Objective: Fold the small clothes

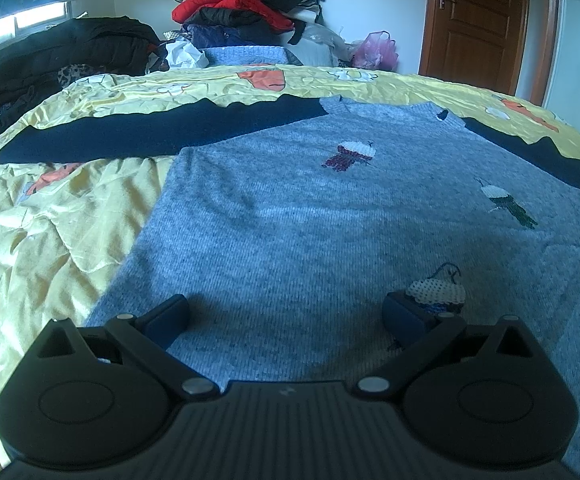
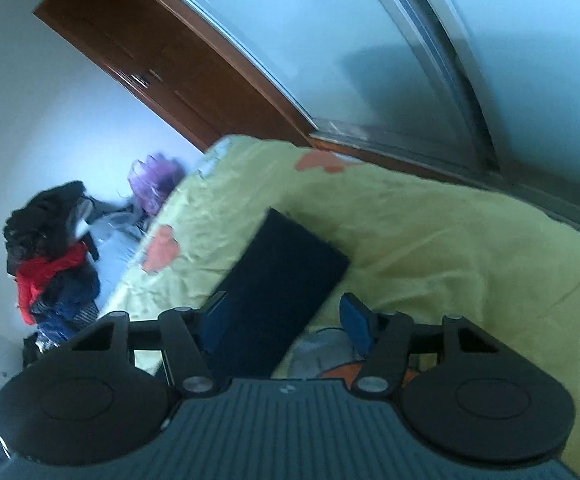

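A small grey knit sweater (image 1: 290,216) with dark navy sleeves lies flat on the yellow bedspread (image 1: 49,232), neck away from me. Its left sleeve (image 1: 137,132) stretches out to the left; the right sleeve (image 1: 550,160) runs off to the right. My left gripper (image 1: 285,316) is open, hovering just over the sweater's lower hem, holding nothing. In the right wrist view, my right gripper (image 2: 285,316) is open with the navy sleeve end (image 2: 281,276) lying between its fingers, not clamped. That view is blurred.
A heap of clothes (image 1: 245,4) with a red jacket sits beyond the bed's far edge, and a black coat (image 1: 61,56) at far left. A pink bag (image 1: 374,52) and wooden door (image 1: 478,20) stand behind. A sliding wardrobe door (image 2: 410,60) borders the bed's right side.
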`<state>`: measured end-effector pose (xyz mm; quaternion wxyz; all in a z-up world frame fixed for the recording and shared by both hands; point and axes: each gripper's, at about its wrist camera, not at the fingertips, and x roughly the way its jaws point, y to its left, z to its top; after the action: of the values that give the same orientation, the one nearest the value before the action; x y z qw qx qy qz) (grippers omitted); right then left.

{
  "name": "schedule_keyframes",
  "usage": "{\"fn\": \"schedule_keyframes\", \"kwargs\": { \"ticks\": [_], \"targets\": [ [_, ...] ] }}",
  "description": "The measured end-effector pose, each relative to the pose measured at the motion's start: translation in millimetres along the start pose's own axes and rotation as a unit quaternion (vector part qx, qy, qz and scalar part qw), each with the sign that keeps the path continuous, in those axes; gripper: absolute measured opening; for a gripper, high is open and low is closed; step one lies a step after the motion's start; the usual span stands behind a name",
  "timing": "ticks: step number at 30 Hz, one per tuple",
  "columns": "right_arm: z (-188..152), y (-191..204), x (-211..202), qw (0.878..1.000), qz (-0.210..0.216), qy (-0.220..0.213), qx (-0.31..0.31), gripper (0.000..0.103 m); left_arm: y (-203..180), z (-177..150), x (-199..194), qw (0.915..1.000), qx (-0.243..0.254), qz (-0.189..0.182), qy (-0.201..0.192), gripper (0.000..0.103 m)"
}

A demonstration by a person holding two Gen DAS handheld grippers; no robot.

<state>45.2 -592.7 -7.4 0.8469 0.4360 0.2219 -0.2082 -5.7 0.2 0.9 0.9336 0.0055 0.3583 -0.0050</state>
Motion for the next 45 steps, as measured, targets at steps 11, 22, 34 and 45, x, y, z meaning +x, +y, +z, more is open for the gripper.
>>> {"fn": "schedule_keyframes", "kwargs": {
  "ticks": [11, 22, 34, 45],
  "targets": [
    [1.1, 5.5, 18.4, 0.999, -0.014, -0.034, -0.004, 0.043, -0.4, 0.0, 0.1, 1.0, 0.0, 0.0, 0.0, 0.103],
    [-34.8, 72.4, -15.3, 0.991, 0.037, -0.086, -0.097, 0.017, -1.1, 0.1, 0.2, 1.0, -0.001, 0.0, 0.0, 0.103],
    [-244.6, 277.8, 0.7, 0.923, 0.243, 0.101, -0.281, 0.017, 0.5, 2.5, 0.1, 1.0, -0.006, -0.006, -0.002, 0.103],
    [-333.4, 313.3, 28.6, 0.907, 0.224, 0.161, -0.317, 0.017, 9.1, 1.8, -0.9, 0.9993, -0.027, -0.022, -0.01, 0.103]
  ]
}}
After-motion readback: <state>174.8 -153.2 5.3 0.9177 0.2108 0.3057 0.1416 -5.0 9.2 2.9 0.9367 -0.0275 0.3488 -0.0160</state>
